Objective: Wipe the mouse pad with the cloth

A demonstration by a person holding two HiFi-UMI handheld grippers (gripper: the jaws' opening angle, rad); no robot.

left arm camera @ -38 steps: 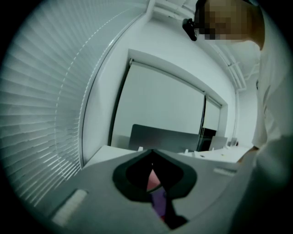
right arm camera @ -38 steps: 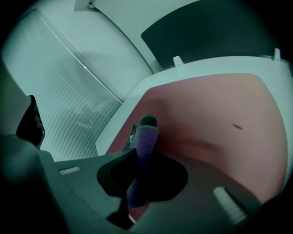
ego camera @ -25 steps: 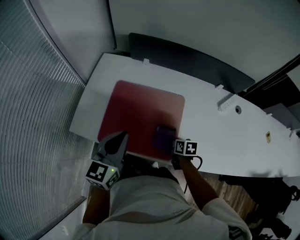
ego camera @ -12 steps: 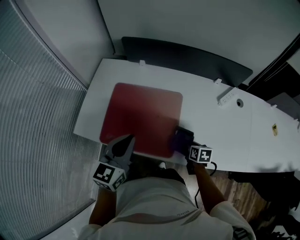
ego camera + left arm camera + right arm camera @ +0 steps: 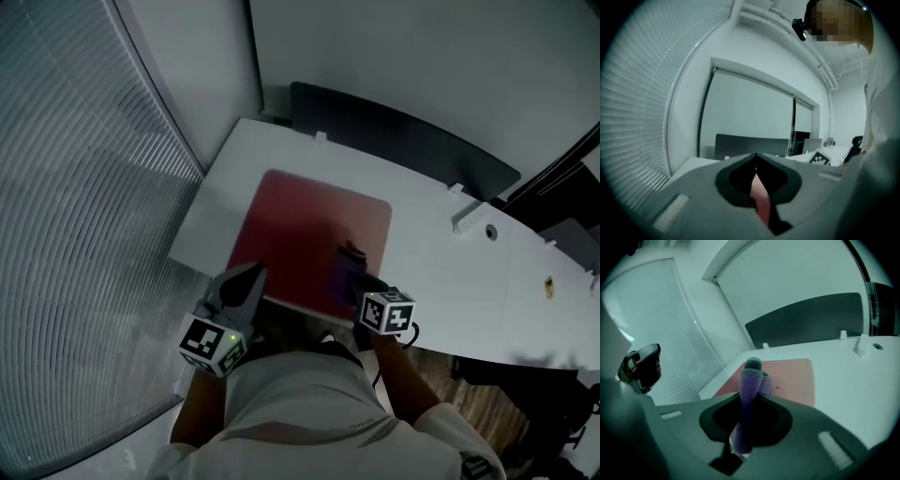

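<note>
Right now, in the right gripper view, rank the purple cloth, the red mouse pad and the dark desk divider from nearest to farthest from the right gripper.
1. Purple cloth: pinched between the right gripper's jaws.
2. Red mouse pad: flat on the white desk, just ahead, below the cloth.
3. Dark desk divider: along the desk's back edge.

A red mouse pad (image 5: 305, 234) is laid flat on the white bench (image 5: 450, 272). A purple cloth (image 5: 347, 269) is held against its near-right part by the right gripper (image 5: 354, 272).
</note>
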